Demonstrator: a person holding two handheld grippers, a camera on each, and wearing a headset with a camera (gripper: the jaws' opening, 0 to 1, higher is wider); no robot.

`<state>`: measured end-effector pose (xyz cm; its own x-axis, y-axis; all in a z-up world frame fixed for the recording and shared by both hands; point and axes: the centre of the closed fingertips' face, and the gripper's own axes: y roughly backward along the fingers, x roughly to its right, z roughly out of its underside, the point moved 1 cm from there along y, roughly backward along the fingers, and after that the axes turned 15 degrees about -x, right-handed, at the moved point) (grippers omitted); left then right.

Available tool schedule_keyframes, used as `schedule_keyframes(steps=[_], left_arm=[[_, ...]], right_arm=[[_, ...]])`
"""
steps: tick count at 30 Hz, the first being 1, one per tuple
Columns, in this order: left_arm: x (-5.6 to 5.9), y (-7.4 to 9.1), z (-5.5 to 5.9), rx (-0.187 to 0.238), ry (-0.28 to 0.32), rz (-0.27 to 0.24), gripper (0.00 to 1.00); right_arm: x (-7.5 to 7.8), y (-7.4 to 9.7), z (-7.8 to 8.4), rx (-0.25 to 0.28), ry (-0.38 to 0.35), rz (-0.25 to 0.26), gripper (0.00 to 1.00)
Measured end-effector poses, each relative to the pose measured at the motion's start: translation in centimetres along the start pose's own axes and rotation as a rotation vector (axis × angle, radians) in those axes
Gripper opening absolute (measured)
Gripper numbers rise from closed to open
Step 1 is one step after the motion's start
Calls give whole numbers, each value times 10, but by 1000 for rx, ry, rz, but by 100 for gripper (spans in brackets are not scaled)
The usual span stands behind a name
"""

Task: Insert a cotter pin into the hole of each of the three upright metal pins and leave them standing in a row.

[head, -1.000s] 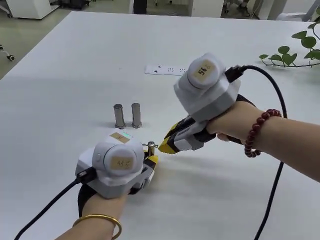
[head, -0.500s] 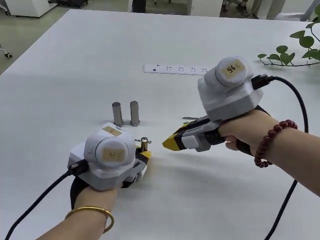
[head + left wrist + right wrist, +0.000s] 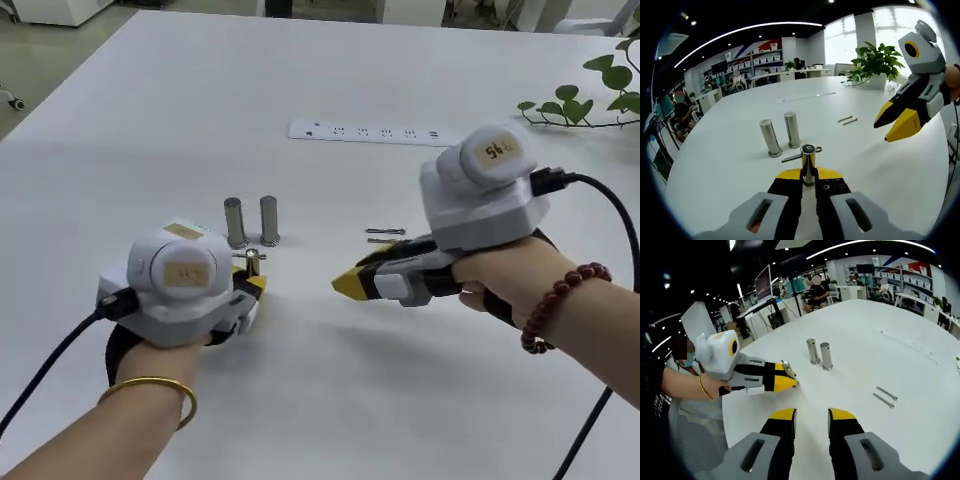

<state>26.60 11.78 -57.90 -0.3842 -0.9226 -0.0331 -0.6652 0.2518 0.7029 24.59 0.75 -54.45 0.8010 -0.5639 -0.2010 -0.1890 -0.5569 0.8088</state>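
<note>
The first of the three pins looks done. The left gripper point(image 3: 808, 176) has its fingers shut tight on one metal pin point(image 3: 808, 161) and holds it upright, just in front of the two bare metal pins point(image 3: 781, 134), on the person's side. It is hard to tell if the metal pin touches the tabletop point(image 3: 150, 120). A cotter pin point(image 3: 792, 158) sticks out sideways through the hole near its top. The two bare metal pins stand close together with no cotter pin in them. Two loose cotter pins point(image 3: 384, 236) lie flat to the right of the two bare metal pins, well apart from them. The right gripper point(image 3: 348, 284) hangs further right of the two bare metal pins and nearer the person. Its fingers are a little apart and hold nothing.

The job seems about one third done. Next, the left gripper probably needs to let go softly, so the metal pin stands in a row with the two bare metal pins. It could tip over if let go roughly. Then the right gripper has to fetch a loose cotter pin. Those are thin and lie flat, so the fingers must pinch low and neatly.

A second ago the right gripper's tips were right at the metal pin. Now it has pulled away to the right. The metal pin has come closer to the two bare metal pins, and the loose cotter pins have come out from behind the right gripper
</note>
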Motion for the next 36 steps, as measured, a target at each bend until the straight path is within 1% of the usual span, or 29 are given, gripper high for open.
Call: schedule_keyframes(steps=[5,9,11,19,23,25,31,34,36], left_arm=[[-5,-1,2,2,24,-8,5],[-8,-2,7,-7,26,-17,5],[-8,-3,7,0,27,-19,5],[-8,-5,6,12,16,-26,6],[-10,-6,6,19,29,-20,6],[-11,-5,6,24,28,-20,6],[-10,-5,6,23,20,-13,6],[-11,-5,6,23,25,-11,6],[-10,-5,8,14,25,-12,6]], right_arm=[[-1,2,-4,33,3,6,24],[-1,4,-6,50,3,12,26],[-1,4,-6,56,0,13,27],[0,3,-6,64,-13,12,27],[-2,3,-5,53,-14,13,26],[-3,3,-7,57,-11,11,26],[-4,4,-10,62,-13,12,27],[-4,3,-10,64,-17,10,27],[-4,3,-10,64,-20,8,27]])
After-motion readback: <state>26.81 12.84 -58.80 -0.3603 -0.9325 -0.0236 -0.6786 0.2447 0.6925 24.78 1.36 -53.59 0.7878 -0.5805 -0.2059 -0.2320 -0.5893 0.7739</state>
